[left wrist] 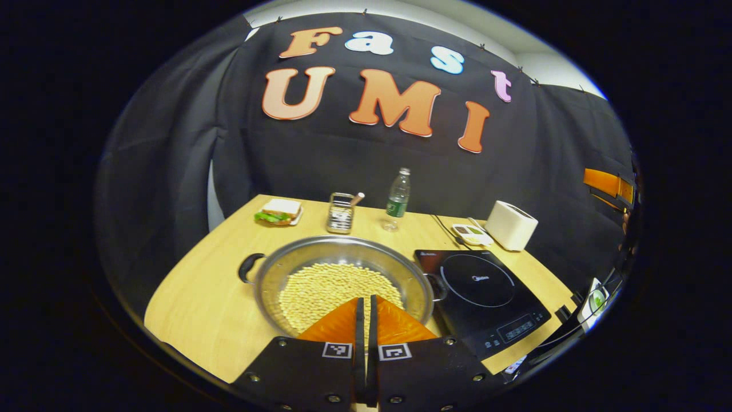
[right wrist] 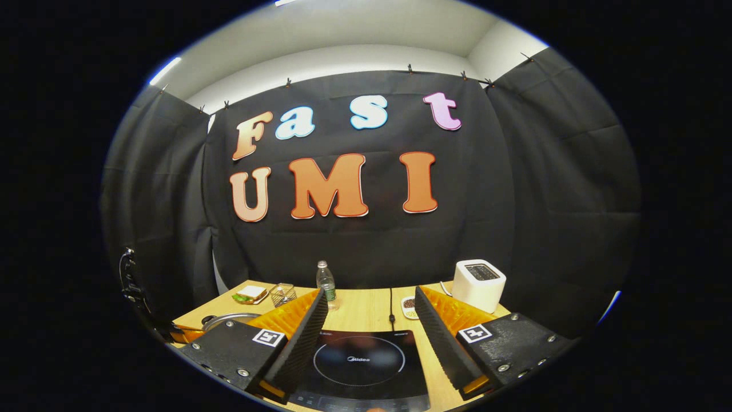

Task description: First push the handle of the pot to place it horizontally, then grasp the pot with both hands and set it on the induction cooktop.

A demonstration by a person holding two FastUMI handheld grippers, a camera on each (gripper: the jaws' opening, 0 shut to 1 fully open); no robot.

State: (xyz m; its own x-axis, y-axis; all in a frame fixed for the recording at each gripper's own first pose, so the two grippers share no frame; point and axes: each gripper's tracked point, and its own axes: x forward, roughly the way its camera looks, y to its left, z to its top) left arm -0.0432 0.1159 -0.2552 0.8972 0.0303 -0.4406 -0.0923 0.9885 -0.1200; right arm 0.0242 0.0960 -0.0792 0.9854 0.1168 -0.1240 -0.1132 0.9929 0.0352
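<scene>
A wide steel pot [left wrist: 343, 274] holding pale beans sits on the wooden table [left wrist: 206, 309]. Its black handle [left wrist: 250, 267] points left; the other handle [left wrist: 437, 286] lies beside the black induction cooktop [left wrist: 483, 292] to the pot's right. My left gripper [left wrist: 366, 306] is shut, fingers together and holding nothing, hovering over the pot's near rim. In the right gripper view my right gripper [right wrist: 372, 294] stands wide open above the cooktop [right wrist: 360, 360], nothing between its fingers. A sliver of the pot's rim [right wrist: 226, 317] shows at the left there.
Along the table's far side stand a sandwich on a plate [left wrist: 278, 211], a wire holder [left wrist: 341, 213], a water bottle [left wrist: 397, 199], a small dish [left wrist: 470, 233] and a white toaster [left wrist: 510, 224]. A cable [right wrist: 391, 303] runs back from the cooktop.
</scene>
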